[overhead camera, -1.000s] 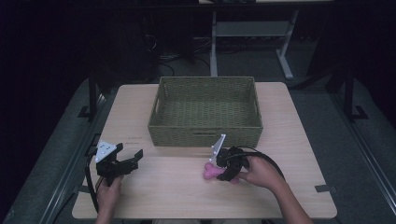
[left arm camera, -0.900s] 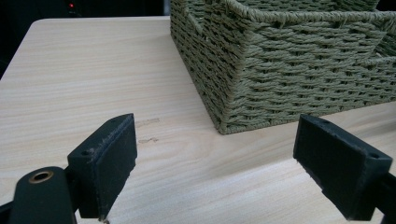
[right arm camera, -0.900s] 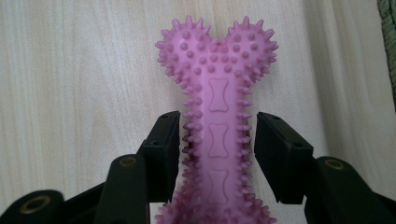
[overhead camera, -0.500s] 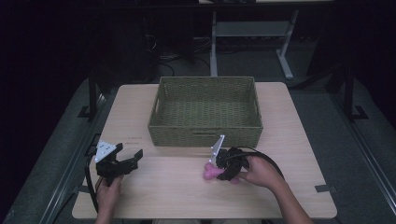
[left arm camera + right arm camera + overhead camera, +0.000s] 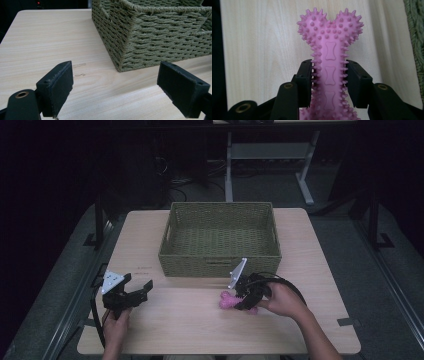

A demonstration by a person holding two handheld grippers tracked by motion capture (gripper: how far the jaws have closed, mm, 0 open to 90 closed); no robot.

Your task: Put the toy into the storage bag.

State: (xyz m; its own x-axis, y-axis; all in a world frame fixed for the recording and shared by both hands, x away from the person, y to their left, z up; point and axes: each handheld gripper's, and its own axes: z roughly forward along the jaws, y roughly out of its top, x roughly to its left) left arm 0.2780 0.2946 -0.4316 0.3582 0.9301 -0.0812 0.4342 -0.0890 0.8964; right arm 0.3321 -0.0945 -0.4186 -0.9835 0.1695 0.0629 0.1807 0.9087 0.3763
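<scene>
1. My right gripper (image 5: 329, 80) is clamped on the shaft of a pink spiked bone chew toy (image 5: 329, 50), which sits just in front of the woven basket's (image 5: 220, 262) near wall
2. My left gripper (image 5: 120, 90) rests with its jaws wide apart, off the basket's front left corner
3. Risk, I judge: the soft spikes could flex, letting the bone twist or slip as I lift

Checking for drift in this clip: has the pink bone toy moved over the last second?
No. The pink bone toy, clamped in the right hand-held gripper, keeps the same spot just in front of the woven basket.
</scene>
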